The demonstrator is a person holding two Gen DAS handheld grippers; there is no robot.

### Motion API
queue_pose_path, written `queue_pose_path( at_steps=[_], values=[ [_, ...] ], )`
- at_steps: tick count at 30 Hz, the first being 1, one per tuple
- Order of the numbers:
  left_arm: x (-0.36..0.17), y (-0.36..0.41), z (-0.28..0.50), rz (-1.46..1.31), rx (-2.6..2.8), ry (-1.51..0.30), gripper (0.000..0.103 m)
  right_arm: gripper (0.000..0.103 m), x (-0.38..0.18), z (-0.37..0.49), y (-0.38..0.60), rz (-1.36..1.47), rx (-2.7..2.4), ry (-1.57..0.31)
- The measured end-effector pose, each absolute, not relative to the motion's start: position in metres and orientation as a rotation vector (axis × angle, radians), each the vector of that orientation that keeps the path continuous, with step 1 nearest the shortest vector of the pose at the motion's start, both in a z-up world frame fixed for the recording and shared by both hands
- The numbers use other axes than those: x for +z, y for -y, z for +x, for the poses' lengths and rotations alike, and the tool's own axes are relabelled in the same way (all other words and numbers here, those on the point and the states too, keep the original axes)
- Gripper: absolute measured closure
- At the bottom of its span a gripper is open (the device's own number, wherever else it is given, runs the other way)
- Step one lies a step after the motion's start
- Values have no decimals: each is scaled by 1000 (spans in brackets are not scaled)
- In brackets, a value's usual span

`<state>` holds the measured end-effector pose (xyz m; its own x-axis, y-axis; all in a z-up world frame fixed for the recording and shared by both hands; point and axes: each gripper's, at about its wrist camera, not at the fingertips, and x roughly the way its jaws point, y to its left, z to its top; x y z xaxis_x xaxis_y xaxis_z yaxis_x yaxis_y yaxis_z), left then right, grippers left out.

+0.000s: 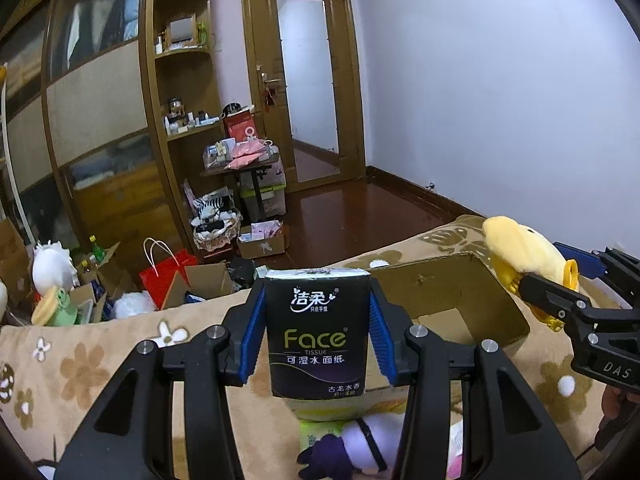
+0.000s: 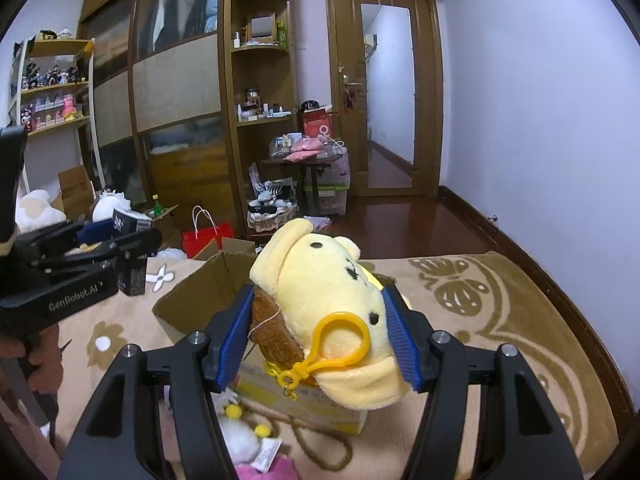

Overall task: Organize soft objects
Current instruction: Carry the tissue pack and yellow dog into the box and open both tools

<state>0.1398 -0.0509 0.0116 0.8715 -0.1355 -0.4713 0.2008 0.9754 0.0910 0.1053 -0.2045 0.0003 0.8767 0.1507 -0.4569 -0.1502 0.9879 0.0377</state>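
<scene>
Left hand-held gripper (image 1: 318,332): clamped on black tissue pack (image 1: 318,332), held above the bed (image 1: 80,372), near side of the open cardboard box (image 1: 452,300).
Right hand-held gripper (image 2: 320,336): clamped on yellow plush toy (image 2: 320,280), over the box's right rim.
Advice: lower each well inside the flaps, one at a time; grippers crowd the opening.

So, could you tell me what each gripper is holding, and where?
Left gripper clamps the black tissue pack by its two sides; right gripper squeezes the yellow plush toy across its head.
</scene>
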Motion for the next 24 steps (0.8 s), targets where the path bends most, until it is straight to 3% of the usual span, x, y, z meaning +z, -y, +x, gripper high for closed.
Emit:
queue_pose_path(
  at_steps=[19, 24],
  values=[
    [-30, 62, 180, 113, -244, -596, 57, 32, -32, 153, 202, 49, 212, -567],
    [-34, 64, 177, 120, -247, -607, 46, 31, -39, 155, 201, 58, 198, -587]
  ],
)
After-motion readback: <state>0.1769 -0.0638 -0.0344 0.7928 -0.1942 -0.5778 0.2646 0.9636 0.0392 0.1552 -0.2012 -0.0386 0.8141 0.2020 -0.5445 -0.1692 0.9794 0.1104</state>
